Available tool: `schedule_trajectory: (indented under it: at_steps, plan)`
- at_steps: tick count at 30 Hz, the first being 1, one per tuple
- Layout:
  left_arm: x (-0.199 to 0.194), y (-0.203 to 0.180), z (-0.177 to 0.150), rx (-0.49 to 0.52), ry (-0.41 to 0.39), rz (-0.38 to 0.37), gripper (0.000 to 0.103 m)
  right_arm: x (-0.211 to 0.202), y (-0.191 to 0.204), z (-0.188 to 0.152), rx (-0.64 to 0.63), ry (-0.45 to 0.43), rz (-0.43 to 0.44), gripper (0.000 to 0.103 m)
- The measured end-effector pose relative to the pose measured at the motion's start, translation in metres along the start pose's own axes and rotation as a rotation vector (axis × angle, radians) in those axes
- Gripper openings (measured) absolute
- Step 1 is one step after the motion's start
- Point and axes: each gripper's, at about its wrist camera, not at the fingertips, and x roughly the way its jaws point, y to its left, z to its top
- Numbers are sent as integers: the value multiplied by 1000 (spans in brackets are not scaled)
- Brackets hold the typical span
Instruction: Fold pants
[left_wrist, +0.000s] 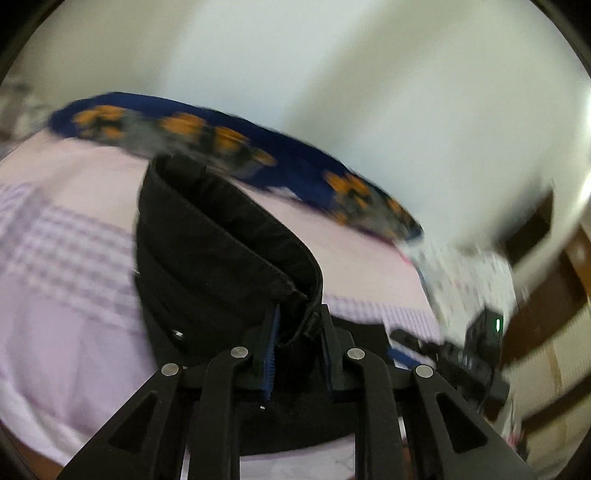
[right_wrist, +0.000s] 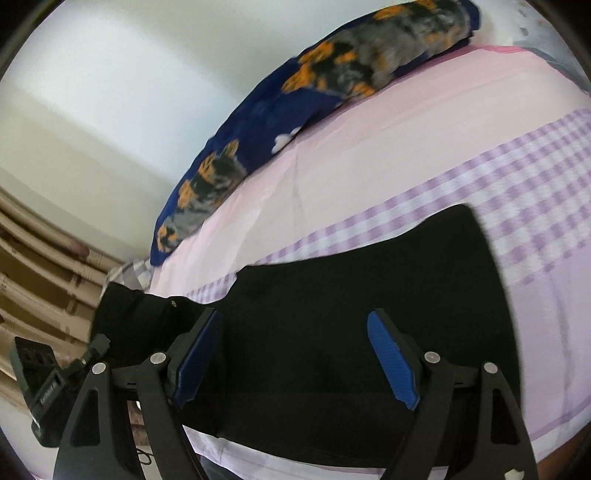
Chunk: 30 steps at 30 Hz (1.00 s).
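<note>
Pants (right_wrist: 351, 332), black, lie spread across the lower middle of the right wrist frame on a pink checked bedsheet (right_wrist: 406, 155). Left gripper (left_wrist: 297, 332) is clamped on a raised fold of them at centre frame. Right gripper (right_wrist: 295, 354) hangs over the cloth, jaws wide apart. Blue-and-orange blanket (right_wrist: 258, 136) lies along the upper edge.

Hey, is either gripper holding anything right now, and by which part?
The left gripper is shut on the black pants, pinching the folded waistband edge. The right gripper is open above the pants, holding nothing.
</note>
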Motion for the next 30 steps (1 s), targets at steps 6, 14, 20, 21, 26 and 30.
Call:
schedule_trajectory:
  at_steps: [6,14,20,21,26,30]
  plan:
    - [63,-47,-25,120,165,-27,19,-21,-26,6,11,-36,-13,79]
    - [136,-80,-72,202,404,-51,17,-29,-48,8,25,-37,-5,79]
    - [137,-98,-77,273,397,-38,19,-19,-58,6,25,42,74,79]
    - [130,-98,-72,281,376,-44,20,-15,-60,6,20,71,99,79]
    - [95,-78,-49,286,261,13,35,5,-63,6,11,181,205,81]
    - [72,-41,-34,269,175,158,41,24,-59,7,-20,271,245,81]
